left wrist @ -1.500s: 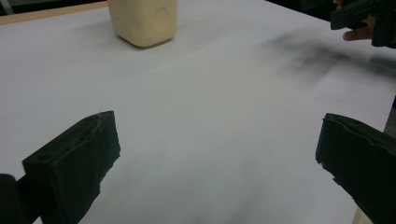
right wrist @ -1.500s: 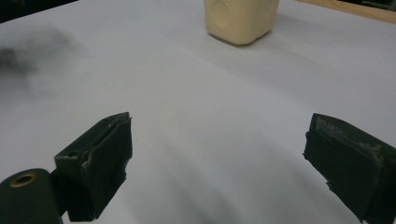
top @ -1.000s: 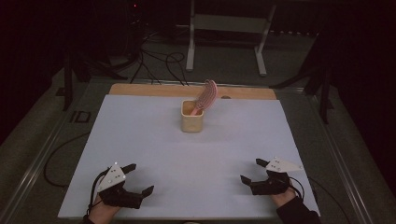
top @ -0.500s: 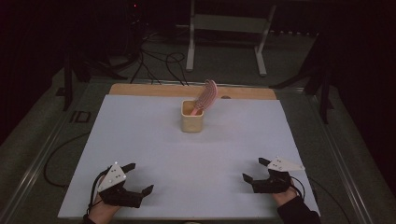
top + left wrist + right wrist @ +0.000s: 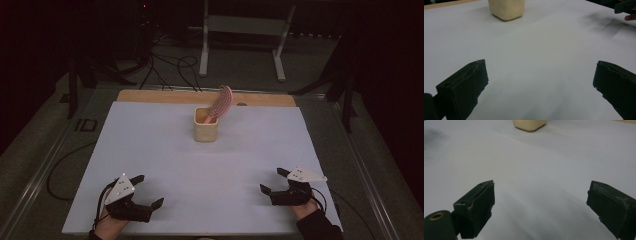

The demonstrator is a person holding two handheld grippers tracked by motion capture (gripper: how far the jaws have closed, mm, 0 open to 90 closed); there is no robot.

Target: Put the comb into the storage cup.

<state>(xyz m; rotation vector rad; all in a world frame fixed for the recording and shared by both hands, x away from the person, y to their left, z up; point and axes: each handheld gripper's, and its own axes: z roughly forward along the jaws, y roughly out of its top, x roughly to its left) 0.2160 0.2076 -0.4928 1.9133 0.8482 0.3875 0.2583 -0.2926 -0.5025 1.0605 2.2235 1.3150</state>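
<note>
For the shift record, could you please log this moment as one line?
left gripper: open, near edge | right gripper: open, near edge | cup: upright, mid-table, untouched | pink brush: leaning in cup

I'm seeing dim, slightly grainy feeds: white table sheet (image 5: 165, 150) evenly lit from overhead, surroundings near black, soft smudgy shadows in gripper views, near jaws blurred, cream cup (image 5: 506, 8) reasonably sharp.
</note>
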